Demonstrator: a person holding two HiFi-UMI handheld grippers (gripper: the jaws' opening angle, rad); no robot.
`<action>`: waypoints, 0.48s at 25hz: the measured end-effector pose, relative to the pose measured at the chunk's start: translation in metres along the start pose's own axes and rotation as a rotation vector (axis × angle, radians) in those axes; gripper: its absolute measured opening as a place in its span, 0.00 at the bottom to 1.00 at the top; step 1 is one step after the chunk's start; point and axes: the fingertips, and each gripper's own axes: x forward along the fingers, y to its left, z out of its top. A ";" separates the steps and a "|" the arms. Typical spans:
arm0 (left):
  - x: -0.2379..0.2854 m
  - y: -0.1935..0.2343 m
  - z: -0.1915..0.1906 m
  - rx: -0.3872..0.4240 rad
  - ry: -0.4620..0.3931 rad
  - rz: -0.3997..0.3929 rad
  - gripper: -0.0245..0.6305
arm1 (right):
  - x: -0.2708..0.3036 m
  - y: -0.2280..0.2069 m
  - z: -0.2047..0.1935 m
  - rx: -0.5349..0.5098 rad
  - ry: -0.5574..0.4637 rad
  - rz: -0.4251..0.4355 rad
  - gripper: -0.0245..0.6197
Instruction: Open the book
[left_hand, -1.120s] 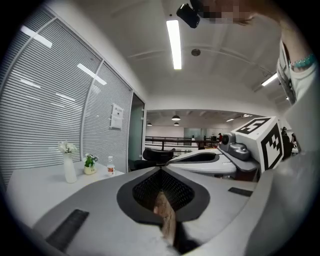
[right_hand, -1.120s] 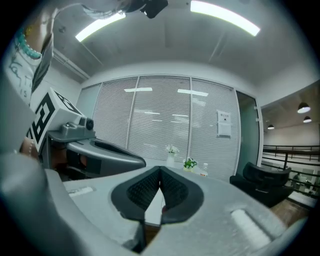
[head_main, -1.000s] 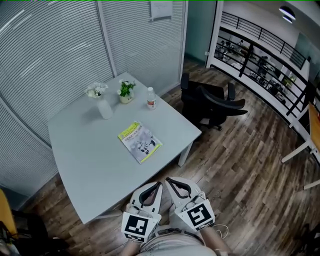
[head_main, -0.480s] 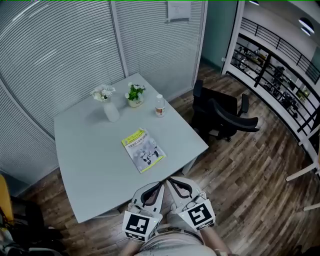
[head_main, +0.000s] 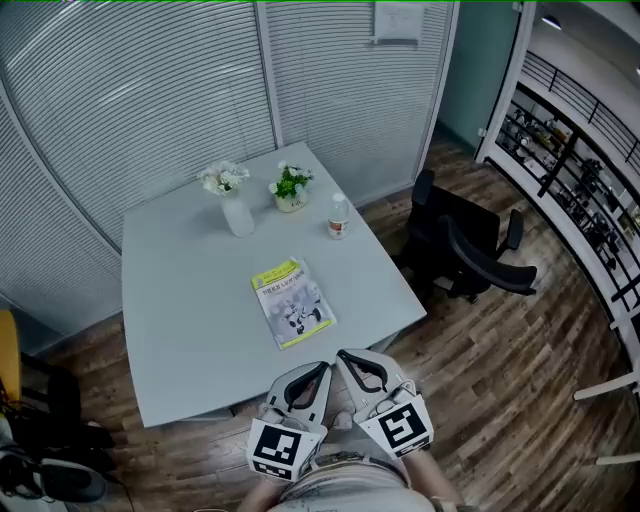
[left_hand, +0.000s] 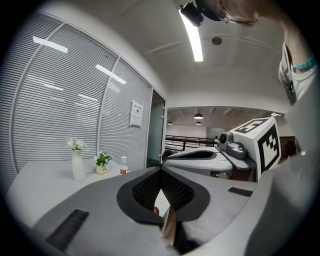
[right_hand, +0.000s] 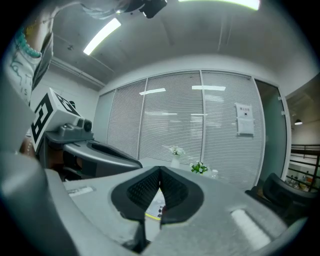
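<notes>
On the table (head_main: 180, 300), one book (head_main: 292, 303), one vase (head_main: 238, 215), one plant (head_main: 291, 188), one bottle (head_main: 338, 218); left tool (head_main: 321, 367), right tool (head_main: 342, 355) each pressed together.

The left gripper (left_hand: 161, 171) fills the bottom of the frame, its jaws pressed together at the tips. Right of centre sits the right gripper (left_hand: 170, 158) with its marker cube (left_hand: 261, 145). At lower left, a pale table (left_hand: 40, 181) carries a vase (left_hand: 77, 165) of white flowers, a potted plant (left_hand: 102, 163) and a bottle (left_hand: 123, 168). Blinds (left_hand: 65, 110) cover the left side.
</notes>
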 end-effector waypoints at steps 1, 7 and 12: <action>0.001 0.001 0.000 -0.005 0.000 0.018 0.04 | 0.001 -0.001 -0.001 -0.001 0.000 0.014 0.04; 0.003 0.010 -0.010 -0.016 0.022 0.087 0.04 | 0.009 -0.006 -0.003 0.001 -0.019 0.062 0.04; 0.006 0.021 -0.012 -0.021 0.020 0.102 0.04 | 0.018 -0.008 -0.004 -0.001 -0.017 0.078 0.04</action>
